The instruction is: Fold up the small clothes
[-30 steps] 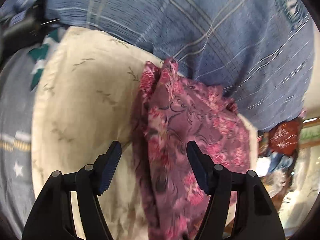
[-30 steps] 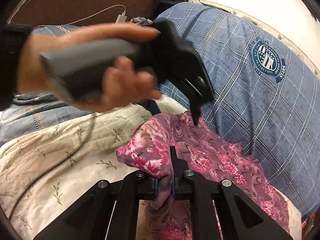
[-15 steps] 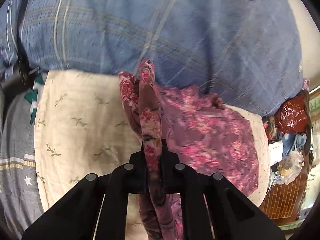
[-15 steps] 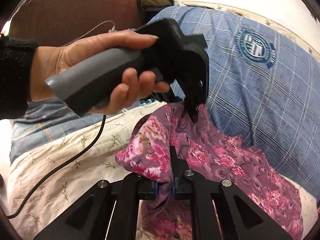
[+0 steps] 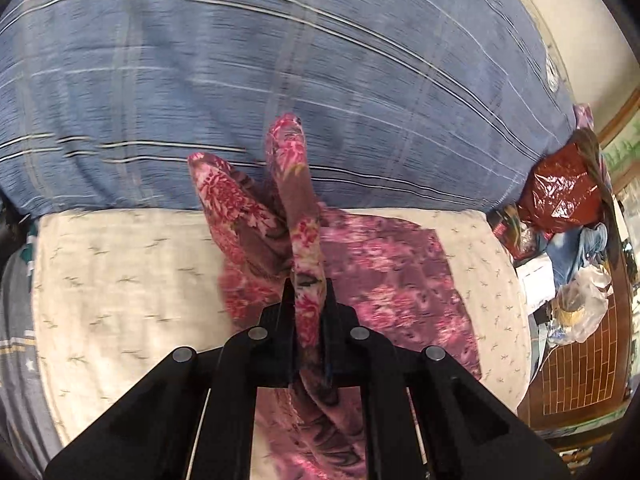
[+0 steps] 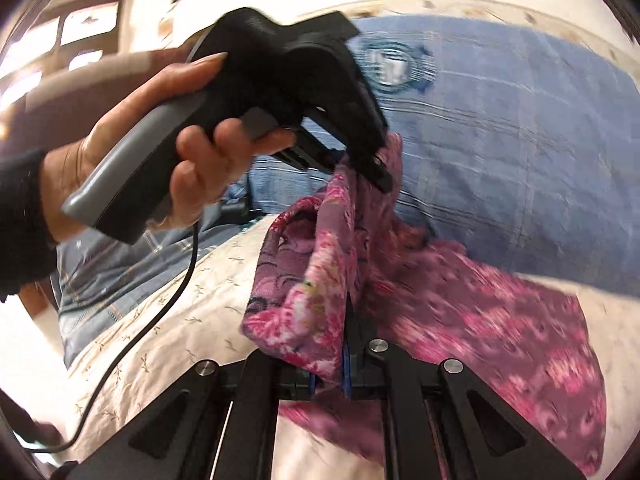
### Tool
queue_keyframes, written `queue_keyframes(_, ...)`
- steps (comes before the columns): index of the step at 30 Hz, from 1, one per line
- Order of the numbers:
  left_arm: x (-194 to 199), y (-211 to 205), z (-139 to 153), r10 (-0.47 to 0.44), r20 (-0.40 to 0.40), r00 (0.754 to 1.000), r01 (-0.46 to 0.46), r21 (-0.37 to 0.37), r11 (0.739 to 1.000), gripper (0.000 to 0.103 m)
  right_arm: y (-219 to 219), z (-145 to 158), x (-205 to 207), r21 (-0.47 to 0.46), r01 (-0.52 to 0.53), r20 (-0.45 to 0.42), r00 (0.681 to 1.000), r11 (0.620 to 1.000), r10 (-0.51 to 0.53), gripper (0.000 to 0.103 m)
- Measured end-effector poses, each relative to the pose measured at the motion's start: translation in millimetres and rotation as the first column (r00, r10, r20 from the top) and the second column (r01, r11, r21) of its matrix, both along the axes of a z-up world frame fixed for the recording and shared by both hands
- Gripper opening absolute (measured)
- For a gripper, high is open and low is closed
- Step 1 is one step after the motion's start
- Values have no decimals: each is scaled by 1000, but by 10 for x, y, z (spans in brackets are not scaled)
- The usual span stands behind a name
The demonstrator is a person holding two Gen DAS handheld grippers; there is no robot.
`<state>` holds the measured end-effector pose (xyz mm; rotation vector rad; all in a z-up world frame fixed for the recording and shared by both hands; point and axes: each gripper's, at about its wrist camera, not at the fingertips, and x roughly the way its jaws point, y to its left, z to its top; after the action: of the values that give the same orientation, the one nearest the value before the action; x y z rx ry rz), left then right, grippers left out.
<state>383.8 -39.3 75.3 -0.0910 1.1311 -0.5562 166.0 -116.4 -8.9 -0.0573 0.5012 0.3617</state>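
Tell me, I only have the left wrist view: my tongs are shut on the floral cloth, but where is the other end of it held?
Observer: The right tongs are shut on another fold of the same floral cloth, with a bunch of it spilling over their left side.
Operator: Can you see my left tongs from there?
Observer: Yes. In the right wrist view the left tongs pinch the cloth's upper edge, higher than the right ones, and the hand grips their grey handle.
Operator: Is the cloth fully off the bed?
Observer: No. Its far part trails to the right, lying on the cream sheet in front of the blue checked blanket.
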Motion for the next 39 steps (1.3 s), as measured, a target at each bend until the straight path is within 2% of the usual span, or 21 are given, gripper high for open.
queue_keyframes(4,-44,-429,-88,-18,-15,1000,18,9,1000,7,-434,-27,-80,71,59,-38,998,996,-56,8)
queue_keyframes(8,-94,-946,-305,-53,-53,997,55,29,998,7,-845,-110,-181,129,105,-84,992,986,-95,8)
queue_keyframes(11,-131,-1293,-566,-71,-80,994,78,90,993,7,-1114,-241,-213,173,139,-144,983,975,-115,8)
queue_keyframes(14,-134,-1492,-874,-48,-131,990,67,141,988,9,-1349,-443,-196,227,180,-230,965,957,-127,8)
queue_keyframes(15,-136,-1508,-928,-37,-138,990,56,138,989,10,-1424,-513,-189,249,195,-258,957,949,-129,9)
queue_keyframes(17,-159,-1505,-895,-14,-132,991,30,125,992,16,-1562,-622,-173,299,214,-314,942,930,-116,23)
queue_keyframes(18,-164,-1496,-868,-12,-146,989,29,116,993,24,-1613,-643,-180,318,217,-324,940,923,-110,25)
queue_keyframes(20,-165,-1427,-762,-25,-179,984,41,89,995,37,-1686,-645,-230,329,199,-326,941,923,-87,38)
queue_keyframes(24,-238,-1064,-428,-2,-117,993,7,45,999,58,-1863,-524,-357,327,175,-301,951,929,-73,41)
queue_keyframes(25,-281,-922,-369,24,-102,994,-21,29,999,68,-1919,-467,-389,335,177,-288,954,925,-79,43)
queue_keyframes(26,-317,-724,-334,70,-86,994,-70,9,998,71,-1993,-391,-414,347,183,-268,959,920,-90,49)
queue_keyframes(28,-389,-380,-349,161,-73,984,-162,-9,987,71,-2131,-258,-389,381,198,-233,966,903,-113,58)
queue_keyframes(30,-487,-25,-453,262,-66,963,-265,-47,963,71,-2247,-169,-234,414,224,-228,964,882,-137,59)
queue_keyframes(32,-559,242,-626,327,-110,939,-337,-92,937,71,-2295,-141,20,433,238,-255,957,869,-135,59)
queue_keyframes(34,-591,363,-758,346,-158,925,-367,-140,919,71,-2286,-162,328,453,243,-289,950,858,-117,59)
queue_keyframes(36,-626,422,-845,344,-170,923,-372,-176,911,71,-2235,-236,657,465,257,-337,936,847,-99,58)
queue_keyframes(39,-624,405,-839,313,-135,940,-335,-193,922,71,-2125,-399,1020,458,295,-408,908,839,-96,58)
